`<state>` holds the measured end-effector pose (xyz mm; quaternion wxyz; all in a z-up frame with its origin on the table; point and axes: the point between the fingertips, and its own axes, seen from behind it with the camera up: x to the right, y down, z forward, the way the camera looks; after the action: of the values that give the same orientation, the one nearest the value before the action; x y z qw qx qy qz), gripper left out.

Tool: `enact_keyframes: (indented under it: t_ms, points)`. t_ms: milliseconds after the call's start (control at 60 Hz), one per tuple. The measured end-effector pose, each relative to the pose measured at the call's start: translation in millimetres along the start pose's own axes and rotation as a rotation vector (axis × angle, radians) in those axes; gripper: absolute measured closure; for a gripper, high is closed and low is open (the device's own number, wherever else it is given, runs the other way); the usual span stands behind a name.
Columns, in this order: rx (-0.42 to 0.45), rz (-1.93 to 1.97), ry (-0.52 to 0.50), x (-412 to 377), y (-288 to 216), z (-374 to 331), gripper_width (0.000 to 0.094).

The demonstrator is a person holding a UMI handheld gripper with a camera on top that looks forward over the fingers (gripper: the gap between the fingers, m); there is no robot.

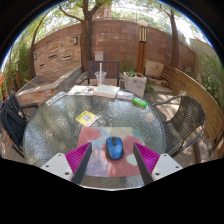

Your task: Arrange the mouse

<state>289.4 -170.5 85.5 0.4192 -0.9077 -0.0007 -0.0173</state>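
Note:
A blue mouse point(114, 148) with a dark middle strip lies on a reddish mouse mat point(96, 166) on the round glass table point(60, 128). It sits between my gripper's point(112, 158) two fingers, with a gap at each side. The magenta pads point(79, 156) flank it left and right. The fingers stand open and press on nothing.
Farther along the table lie a yellow card point(87, 118), papers and books point(105, 91), a clear cup point(100, 76), a green object point(140, 102) and a white planter point(133, 81). Metal chairs point(184, 120) stand on both sides. A brick wall point(110, 45) and trees lie behind.

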Motion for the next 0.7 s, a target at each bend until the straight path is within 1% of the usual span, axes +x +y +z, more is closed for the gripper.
enact_keyframes:
  t_ms: [133,350,517,700]
  points:
    - [0.053,-0.036,0.037,-5,-7,-77,0.0084]
    - [0.093,-0.052,0.066,-15,8,-191,0.0086]
    - [0.103,-0.035,0.074,-20,24,-241,0.0085]
    - [0.104,-0.059,0.073,-26,35,-265,0.0087]
